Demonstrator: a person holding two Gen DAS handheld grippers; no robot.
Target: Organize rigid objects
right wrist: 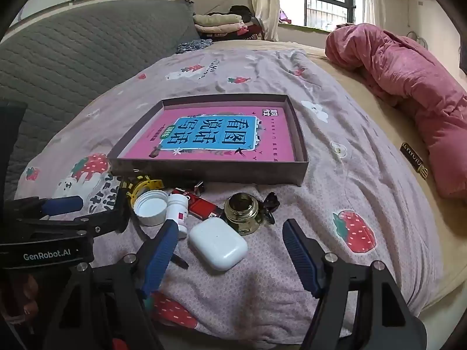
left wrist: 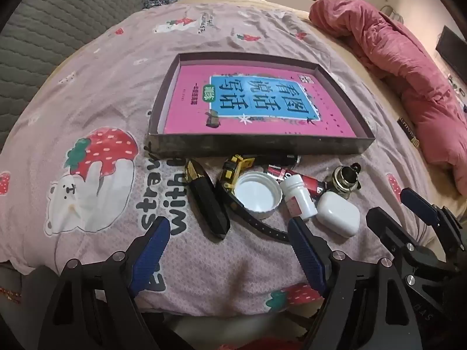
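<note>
A shallow dark box (left wrist: 256, 145) (right wrist: 204, 172) with a pink book (left wrist: 256, 102) (right wrist: 213, 137) inside lies on the bed. In front of it is a cluster: a black and gold lipstick (left wrist: 205, 201), a yellow toy truck (left wrist: 236, 169) (right wrist: 143, 188), a white cap (left wrist: 256, 195) (right wrist: 150, 205), a white bottle (left wrist: 299, 197) (right wrist: 178, 207), red batteries (left wrist: 294, 176) (right wrist: 204, 207), a white earbud case (left wrist: 338, 213) (right wrist: 217, 243), a brass inkwell (left wrist: 344, 179) (right wrist: 242, 211) and a black strap (left wrist: 256, 221). My left gripper (left wrist: 229, 230) is open just before the lipstick and strap. My right gripper (right wrist: 230, 233) is open around the earbud case.
The bedspread (left wrist: 102, 93) is pink with strawberry prints. A rolled red quilt (left wrist: 408, 67) (right wrist: 408, 81) lies along the right. A grey quilted headboard (right wrist: 73, 58) stands at the left. Folded clothes (right wrist: 219, 23) sit at the back by the window.
</note>
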